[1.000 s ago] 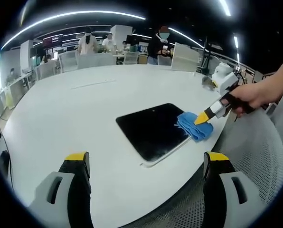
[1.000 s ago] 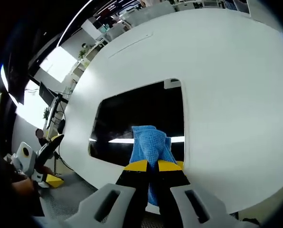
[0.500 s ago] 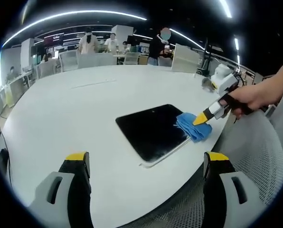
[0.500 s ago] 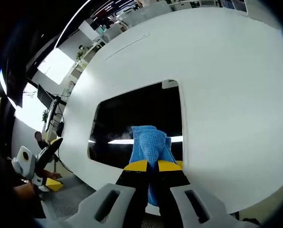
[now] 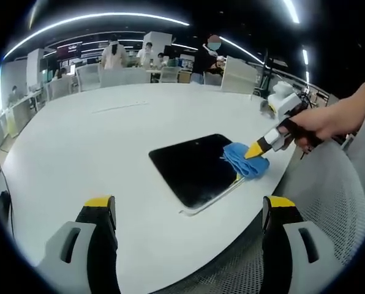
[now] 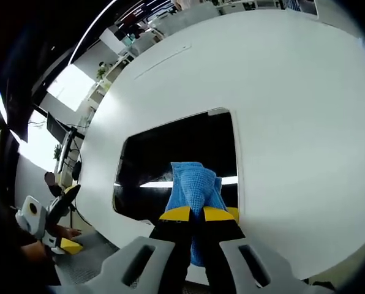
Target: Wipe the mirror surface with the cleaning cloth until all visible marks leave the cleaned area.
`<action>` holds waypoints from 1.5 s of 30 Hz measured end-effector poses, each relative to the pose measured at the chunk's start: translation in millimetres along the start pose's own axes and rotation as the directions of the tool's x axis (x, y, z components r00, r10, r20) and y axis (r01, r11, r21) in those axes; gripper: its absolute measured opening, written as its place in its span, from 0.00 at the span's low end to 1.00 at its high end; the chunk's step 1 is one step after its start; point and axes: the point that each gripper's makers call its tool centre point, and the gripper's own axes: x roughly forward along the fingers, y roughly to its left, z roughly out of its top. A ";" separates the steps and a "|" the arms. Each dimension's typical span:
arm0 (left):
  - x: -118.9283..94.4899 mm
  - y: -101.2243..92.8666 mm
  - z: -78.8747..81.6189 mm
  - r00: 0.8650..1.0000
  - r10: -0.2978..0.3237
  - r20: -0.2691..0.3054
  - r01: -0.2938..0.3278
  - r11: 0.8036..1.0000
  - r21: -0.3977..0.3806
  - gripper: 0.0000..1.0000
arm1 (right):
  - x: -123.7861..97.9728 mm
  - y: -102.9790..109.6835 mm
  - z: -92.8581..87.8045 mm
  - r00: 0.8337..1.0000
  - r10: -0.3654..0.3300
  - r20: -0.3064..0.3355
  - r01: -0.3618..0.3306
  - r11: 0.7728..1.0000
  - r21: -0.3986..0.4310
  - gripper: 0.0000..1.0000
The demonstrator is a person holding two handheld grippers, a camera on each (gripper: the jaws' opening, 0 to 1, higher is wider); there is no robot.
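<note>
A dark rectangular mirror (image 5: 195,166) lies flat on the white table (image 5: 103,147). In the left gripper view my right gripper (image 5: 255,152) is shut on the blue cleaning cloth (image 5: 242,164), which rests on the mirror's right corner. In the right gripper view the mirror (image 6: 170,156) reflects a ceiling light strip, and the cloth (image 6: 193,190) lies on its near part, pinched between my right gripper's (image 6: 196,214) yellow-tipped jaws. My left gripper (image 5: 188,205) stands open with nothing between its jaws, held back from the table's near edge.
A person's hand (image 5: 329,122) holds the right gripper. Several people (image 5: 207,58) and chairs (image 5: 124,76) stand beyond the table's far edge. Grey mesh flooring (image 5: 335,202) lies to the right. My left gripper (image 6: 54,211) shows low at the left of the right gripper view.
The right gripper has slid the cloth slightly farther onto the mirror, to the left in the left gripper view. The left gripper has held still.
</note>
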 end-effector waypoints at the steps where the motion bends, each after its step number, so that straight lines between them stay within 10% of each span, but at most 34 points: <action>1: -0.1 -0.3 0.3 1.000 0.000 0.002 0.000 1.000 0.000 0.99 | 0.1 0.0 0.2 1.000 0.001 -0.002 -0.001 1.000 0.001 0.00; 45: 2.6 1.2 -0.8 1.000 0.005 -0.007 -0.005 1.000 -0.011 0.99 | 24.7 -2.8 54.4 1.000 -0.010 0.004 0.010 0.998 -0.057 0.00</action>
